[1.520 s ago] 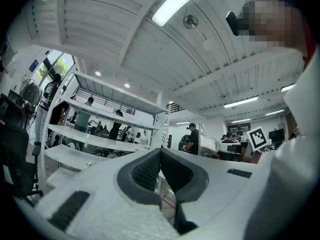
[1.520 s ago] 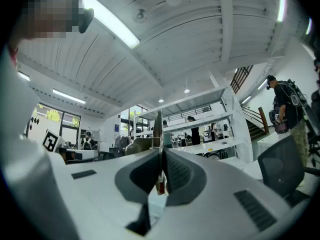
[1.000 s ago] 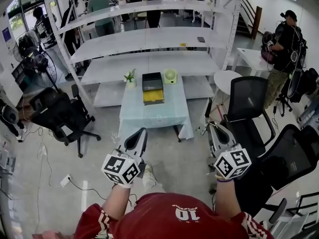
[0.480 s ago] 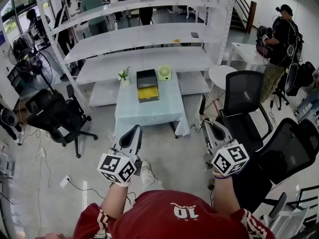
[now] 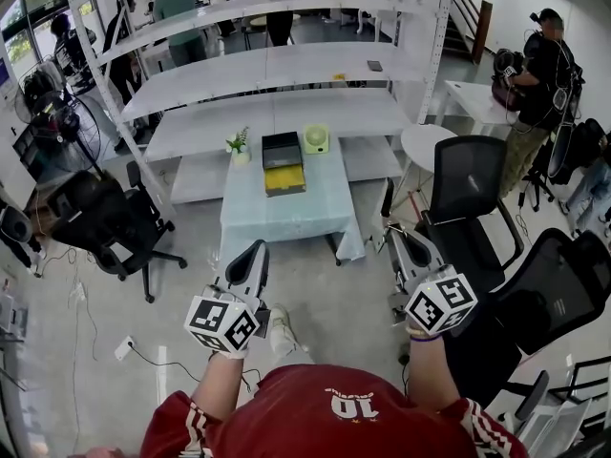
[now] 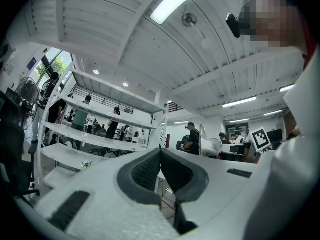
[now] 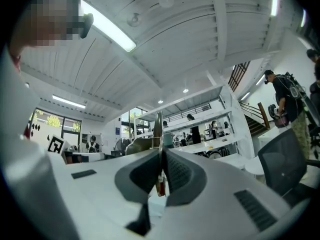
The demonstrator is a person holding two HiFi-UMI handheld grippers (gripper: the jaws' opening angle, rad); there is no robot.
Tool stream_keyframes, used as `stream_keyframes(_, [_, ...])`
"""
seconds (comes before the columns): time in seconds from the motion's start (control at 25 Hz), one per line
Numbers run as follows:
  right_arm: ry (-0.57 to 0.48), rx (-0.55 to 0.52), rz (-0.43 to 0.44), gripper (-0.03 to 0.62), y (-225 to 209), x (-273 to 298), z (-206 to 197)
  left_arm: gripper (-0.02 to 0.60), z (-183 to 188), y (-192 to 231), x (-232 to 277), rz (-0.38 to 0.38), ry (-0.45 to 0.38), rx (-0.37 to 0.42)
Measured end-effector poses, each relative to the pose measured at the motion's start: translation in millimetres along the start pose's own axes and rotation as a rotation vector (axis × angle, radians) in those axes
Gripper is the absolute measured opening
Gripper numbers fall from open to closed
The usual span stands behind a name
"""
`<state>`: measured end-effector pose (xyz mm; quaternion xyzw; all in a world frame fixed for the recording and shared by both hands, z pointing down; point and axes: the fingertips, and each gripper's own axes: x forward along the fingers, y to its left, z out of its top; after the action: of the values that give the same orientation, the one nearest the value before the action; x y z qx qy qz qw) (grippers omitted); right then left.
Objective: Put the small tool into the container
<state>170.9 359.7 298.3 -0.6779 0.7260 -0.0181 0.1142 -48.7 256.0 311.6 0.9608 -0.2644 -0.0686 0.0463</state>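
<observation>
Right gripper closed on a slim thing, apparently the small tool. Its thin shaft stands up past the pads, and a reddish part shows lower between them. Left gripper closed on nothing. The container, a dark box with a yellow tray, sits on the cloth-covered desk, well apart from both grippers. The tool is judged light, stiff and narrow, liable to pivot, and best held low on the shaft.

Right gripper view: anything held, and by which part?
Right tool is shut on a slim implement, pinched around its middle: the metal end sticks up above, a reddish part shows below.
</observation>
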Motion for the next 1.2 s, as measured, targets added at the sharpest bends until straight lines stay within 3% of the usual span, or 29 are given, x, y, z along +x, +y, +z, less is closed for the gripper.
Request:
stream_keyframes(0.64, [0.035, 0.021, 0.027, 0.008, -3.9, 67.3, -25.5, 0.000, -4.9, 61.3, 21.4, 0.041, 0.013, 0.012])
stream_keyframes(1.2, [0.057, -0.010, -0.002, 0.008, -39.9, 177.2, -21.8, 0.000, 4.5, 150.5, 99.2, 0.040, 0.006, 0.003])
